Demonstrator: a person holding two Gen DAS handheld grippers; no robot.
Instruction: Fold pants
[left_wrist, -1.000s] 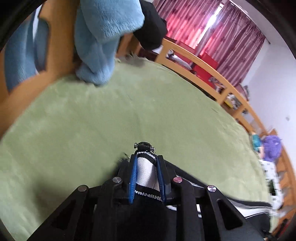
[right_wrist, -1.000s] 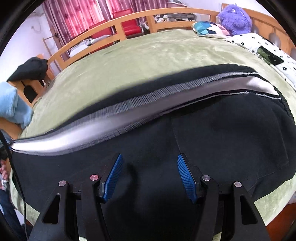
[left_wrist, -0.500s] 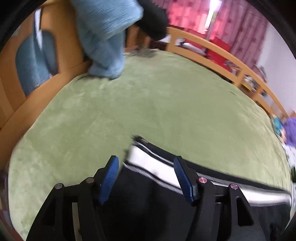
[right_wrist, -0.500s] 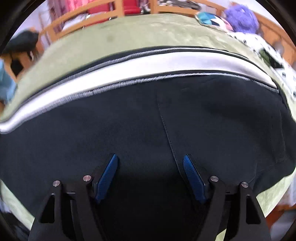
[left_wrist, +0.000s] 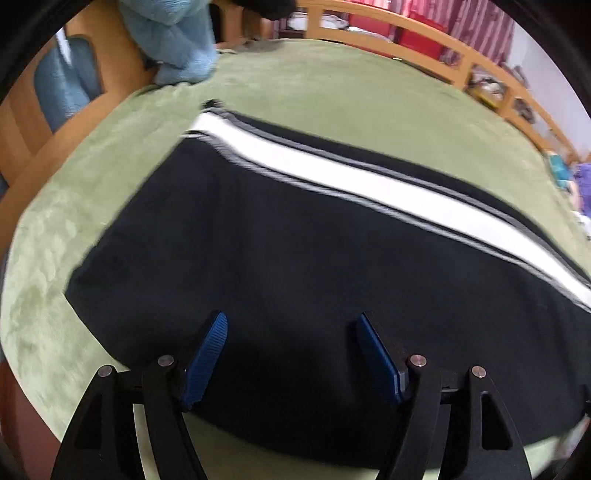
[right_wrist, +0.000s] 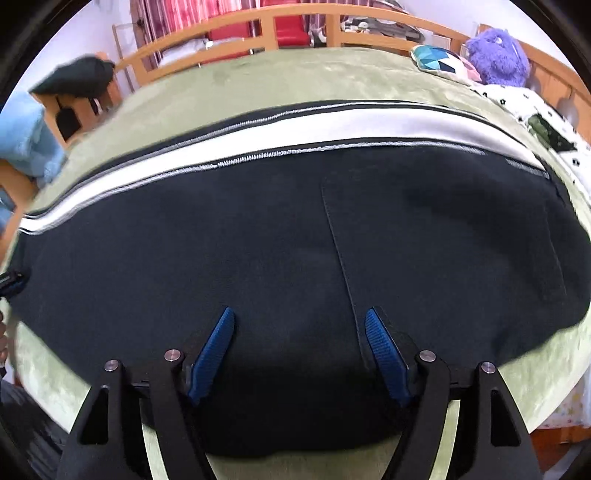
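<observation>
clear: green blanket (left_wrist: 332, 92) beyond pants (left_wrist: 295, 258) | blocked: wooden rail (right_wrist: 229, 48) (far edge), blue towel (left_wrist: 173, 37)

Two wrist fisheyes, both angled steeply down over the same bed

The left view looks from close above the pants (left_wrist: 295, 266) toward the far rail, with the blue cloth (left_wrist: 173, 40) at upper left; the right view looks likewise from nearby, sharing the pants (right_wrist: 295, 240), green blanket (right_wrist: 258, 81) and blue cloth (right_wrist: 26, 144).

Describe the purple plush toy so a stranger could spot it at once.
Start at the bed's green blanket, then go to its far right corner by the wooden rail. The fuzzy purple plush toy sits there, beside a teal patterned cushion; nothing else is purple and furry.
</observation>
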